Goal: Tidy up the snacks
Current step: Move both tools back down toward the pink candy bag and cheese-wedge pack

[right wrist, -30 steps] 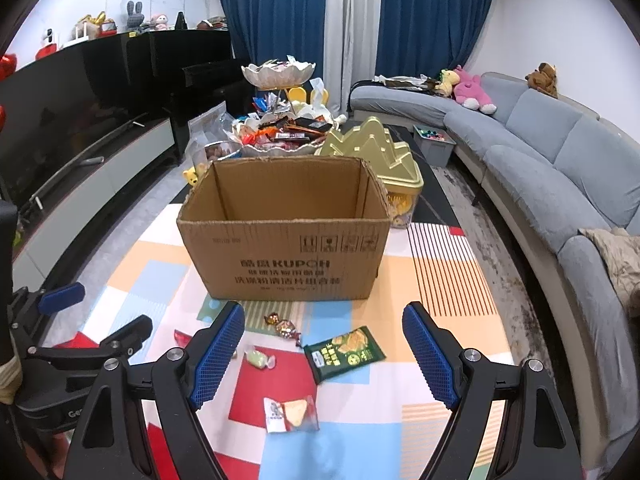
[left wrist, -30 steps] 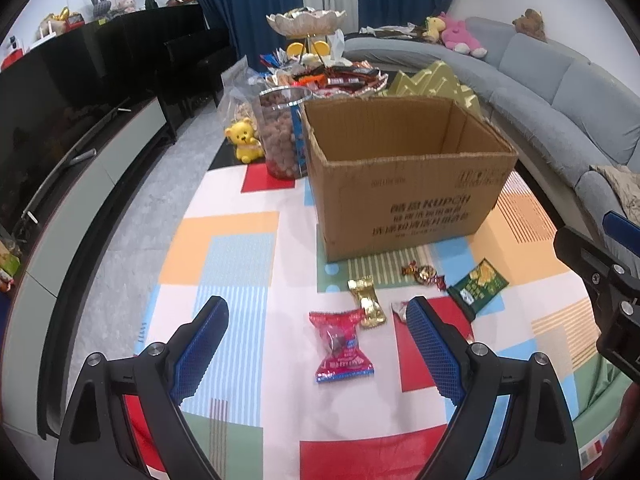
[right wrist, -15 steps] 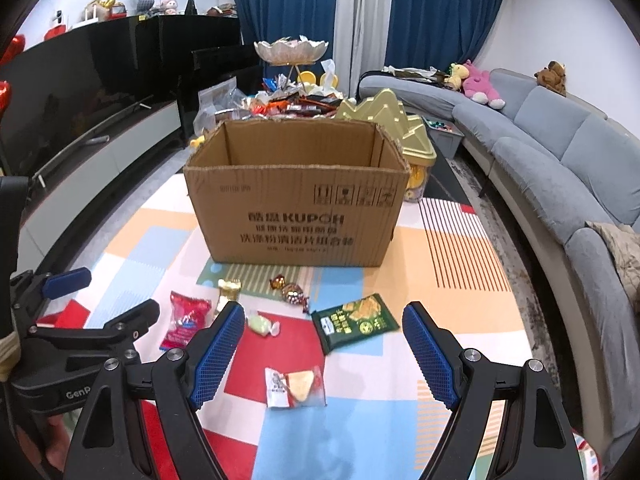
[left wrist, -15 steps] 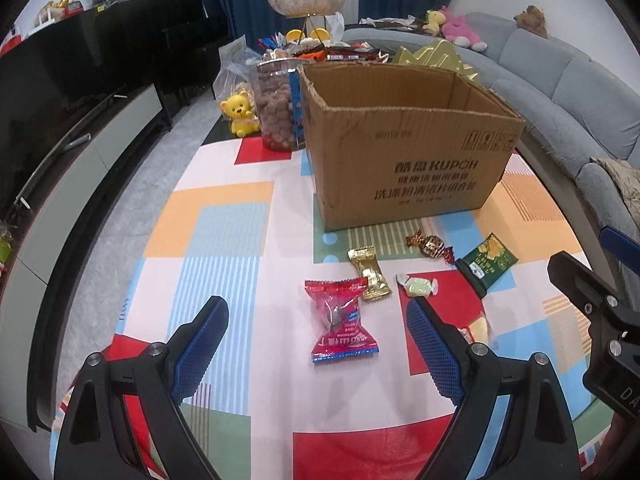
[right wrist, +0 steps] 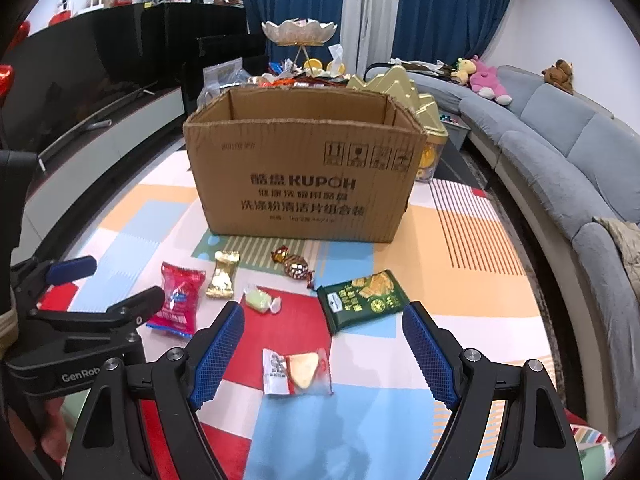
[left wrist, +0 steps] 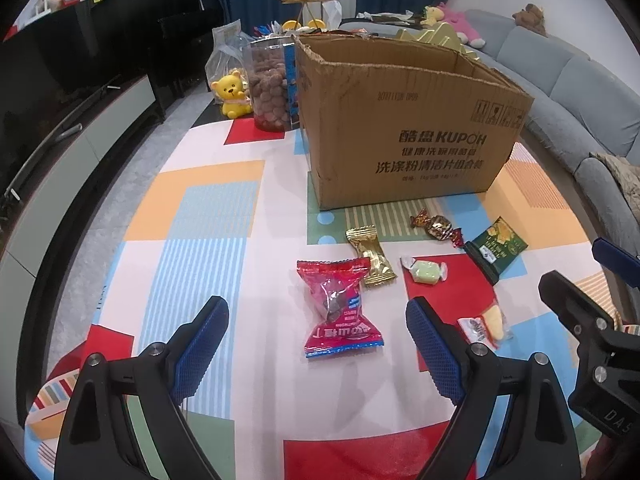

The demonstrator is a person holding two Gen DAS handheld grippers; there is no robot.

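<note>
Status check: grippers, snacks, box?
Left gripper open over red packet. Right gripper open over clear-wrapped snack. Six snacks loose before cardboard box. Nothing blocking.

Your left gripper (left wrist: 318, 344) points forward and downward, its two black arms spread wide, the blue ridged pads (left wrist: 202, 346) facing each other with nothing pressed between them. Your right gripper (right wrist: 323, 350) sits just beside it at a similar downward tilt, jaws also wide apart and gripping nothing. Each gripper shows at the edge of the other's view. Part of your hand (right wrist: 48, 432) grips the left handle.
</note>
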